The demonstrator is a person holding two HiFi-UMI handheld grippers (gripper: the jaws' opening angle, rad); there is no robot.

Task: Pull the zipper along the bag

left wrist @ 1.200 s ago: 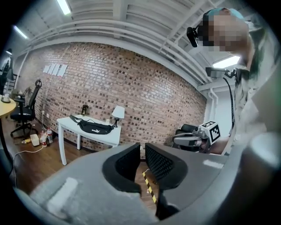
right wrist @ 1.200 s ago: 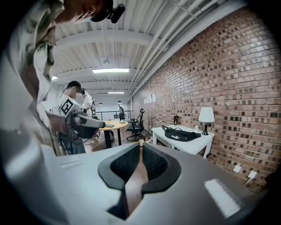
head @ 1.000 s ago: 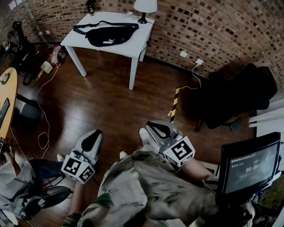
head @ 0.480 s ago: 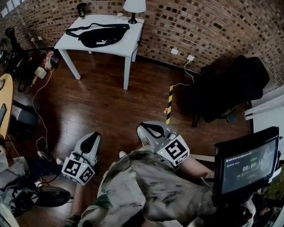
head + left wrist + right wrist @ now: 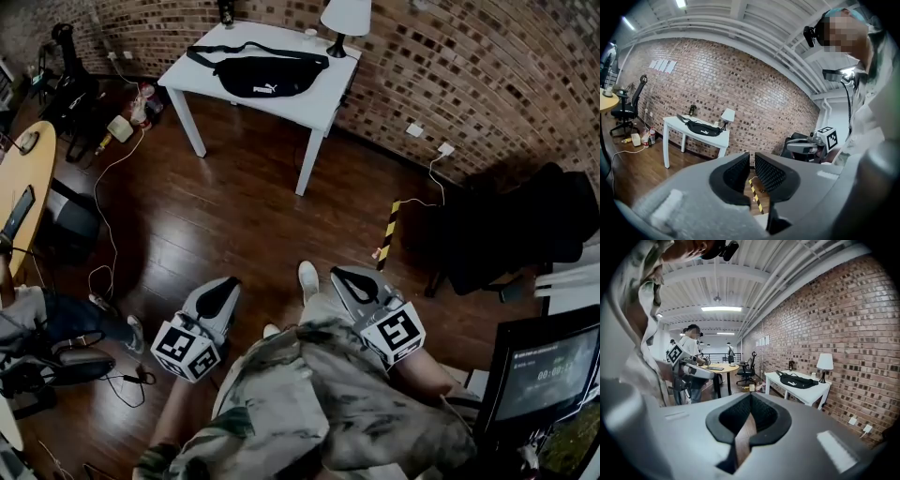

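The black waist bag [image 5: 258, 75] lies on a white table [image 5: 314, 103] against the brick wall, far across the wooden floor. It also shows as the small bag [image 5: 701, 127] in the left gripper view and the bag [image 5: 797, 379] in the right gripper view. Both grippers hang low by the person's body, well away from the table. My left gripper [image 5: 217, 298] has its jaws a narrow gap apart, and that left gripper [image 5: 752, 157] holds nothing. My right gripper [image 5: 354, 278] is shut, the tips of the right gripper [image 5: 750, 395] touching with nothing between them.
A white lamp [image 5: 345, 19] stands at the table's right end. A yellow-black tape strip [image 5: 386, 230] and cables [image 5: 108, 187] lie on the floor. A dark chair [image 5: 525, 225] and a monitor [image 5: 548, 370] are at the right. At the left are a yellow table [image 5: 23, 178] and a seated person [image 5: 56, 319].
The head view has swung, so the table and bag now sit further right in it. Both grippers stay low by the person's body with their jaws as before.
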